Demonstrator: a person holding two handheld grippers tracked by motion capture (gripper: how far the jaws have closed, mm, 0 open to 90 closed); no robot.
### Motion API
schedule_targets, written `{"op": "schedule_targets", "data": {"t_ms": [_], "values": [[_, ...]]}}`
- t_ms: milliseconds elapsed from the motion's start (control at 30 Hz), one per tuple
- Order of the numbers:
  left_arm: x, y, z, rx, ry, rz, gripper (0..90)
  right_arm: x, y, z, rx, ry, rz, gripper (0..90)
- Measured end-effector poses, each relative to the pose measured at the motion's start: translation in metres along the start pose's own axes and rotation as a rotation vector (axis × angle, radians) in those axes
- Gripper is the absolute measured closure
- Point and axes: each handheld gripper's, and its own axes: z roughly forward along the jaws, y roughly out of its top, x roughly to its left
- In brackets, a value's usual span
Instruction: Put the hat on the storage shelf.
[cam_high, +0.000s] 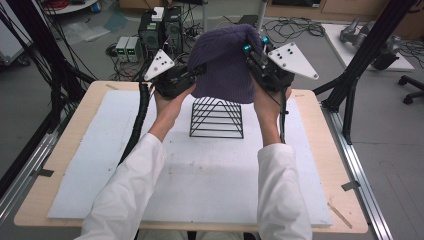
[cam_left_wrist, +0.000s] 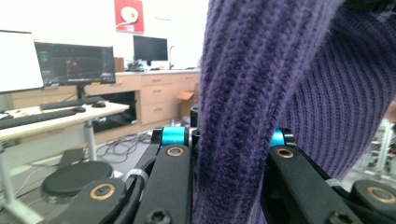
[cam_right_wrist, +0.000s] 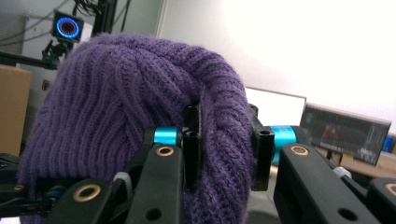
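Overhead, one purple knit beanie (cam_high: 223, 65) hangs in the air between two grippers, just above one black wire rack (cam_high: 216, 118) standing on the white mat (cam_high: 100, 160) of the table. Both the left gripper (cam_high: 196, 71) and the right gripper (cam_high: 251, 50) have their jaws closed on the beanie's edge, a fold of ribbed knit pinched between each pair; two hands hold them, one apiece

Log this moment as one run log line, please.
state: purple knit hat held up over black wire rack | left gripper: shut on hat edge | right gripper: shut on hat edge | rack: on white mat
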Motion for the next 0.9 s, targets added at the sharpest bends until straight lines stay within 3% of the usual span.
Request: {"op": "schedule_targets", "data": {"t_ms": [233,333,400,733,900], "values": [[-0.004,-0.021,0.003,0.049,0.003,0.005,80.3,-0.003,-0.018,-0.002,0.056,-0.009,0.011,72.4],[-0.005,-0.032,0.000,0.057,0.013,-0.006,80.4,-0.003,-0.033,-0.007,0.056,0.014,0.106,72.0],[-0.006,-0.040,-0.002,0.067,0.019,-0.010,80.4,0.000,-0.044,-0.010,0.056,0.014,0.131,72.0],[-0.006,-0.067,-0.007,0.111,0.041,-0.016,80.3,0.005,-0.076,-0.011,0.105,0.011,0.143,72.0],[-0.003,-0.084,-0.009,0.140,0.043,-0.034,79.9,0.006,-0.091,-0.009,0.132,0.026,0.176,71.9]]}}
